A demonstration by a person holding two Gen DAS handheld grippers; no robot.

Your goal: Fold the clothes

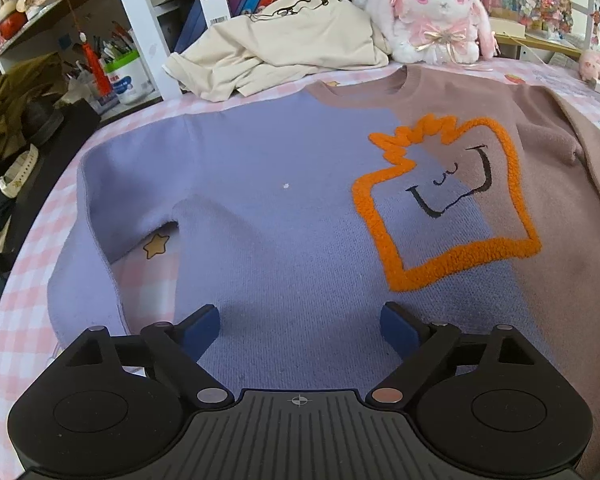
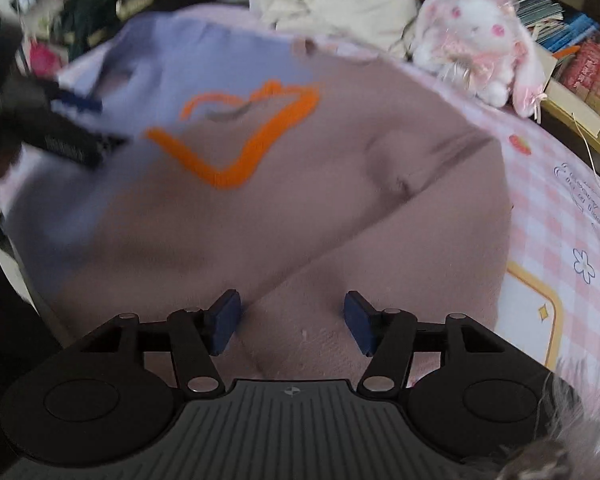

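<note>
Your sweater [image 1: 284, 184] lies flat and spread out, face up, on the checked surface [image 1: 24, 280], sleeves beside its body. Your left gripper [image 1: 300, 330] and right gripper [image 2: 290, 322] hover low over it, fingers wide, holding nothing. I think you're lining up a grab; pinch just one edge.

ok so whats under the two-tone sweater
A pink checked cloth lies under the sweater, showing around its edges and through the armpit gap, where a yellow star print peeks out. The rest is covered.

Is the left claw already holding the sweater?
No, the left claw is open above the sweater, with nothing between its fingers.
</note>
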